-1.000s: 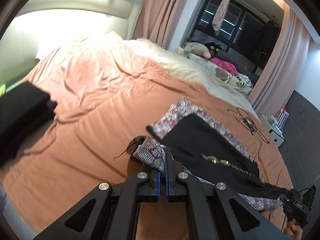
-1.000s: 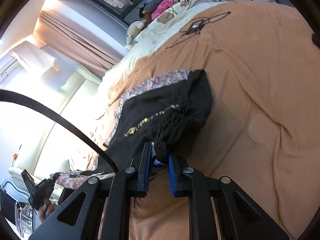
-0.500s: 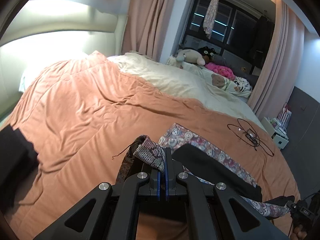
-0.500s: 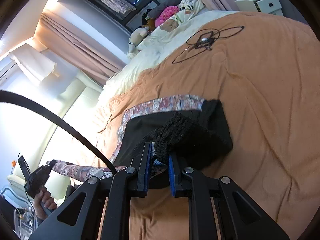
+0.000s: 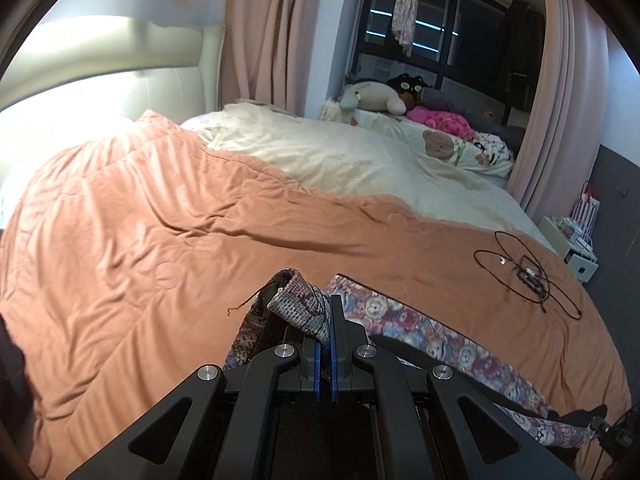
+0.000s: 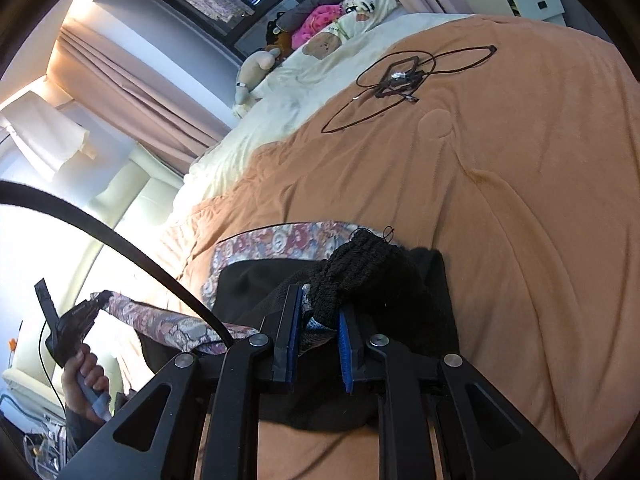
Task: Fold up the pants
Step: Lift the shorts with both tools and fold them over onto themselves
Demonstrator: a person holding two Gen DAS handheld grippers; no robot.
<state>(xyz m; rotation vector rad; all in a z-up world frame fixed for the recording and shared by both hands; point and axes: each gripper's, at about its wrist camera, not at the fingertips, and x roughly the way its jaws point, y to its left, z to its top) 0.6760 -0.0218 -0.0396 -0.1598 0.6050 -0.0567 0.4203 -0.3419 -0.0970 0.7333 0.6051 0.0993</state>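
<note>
The pants (image 5: pixel 420 332) are black with a bear-print lining, lifted above the orange bedspread (image 5: pixel 160 240). My left gripper (image 5: pixel 325 320) is shut on a bunched knit corner of the pants (image 5: pixel 298 304). My right gripper (image 6: pixel 318 316) is shut on the other bunched black knit corner (image 6: pixel 360 268). The pants (image 6: pixel 248 280) hang stretched between both grippers. The left gripper also shows in the right wrist view (image 6: pixel 68 320), held by a hand, with the printed fabric running to it.
A black cable coil (image 5: pixel 520 272) lies on the bedspread at the right. A cream blanket (image 5: pixel 340 160) and stuffed toys (image 5: pixel 372 96) are at the far side. A white nightstand (image 5: pixel 576 248) stands past the bed's right edge. A dark item (image 5: pixel 12 380) lies at the left edge.
Both grippers have risen with the pants still held. The pants have come off the bedspread and moved toward the far side of the bed. The views tilt upward.
</note>
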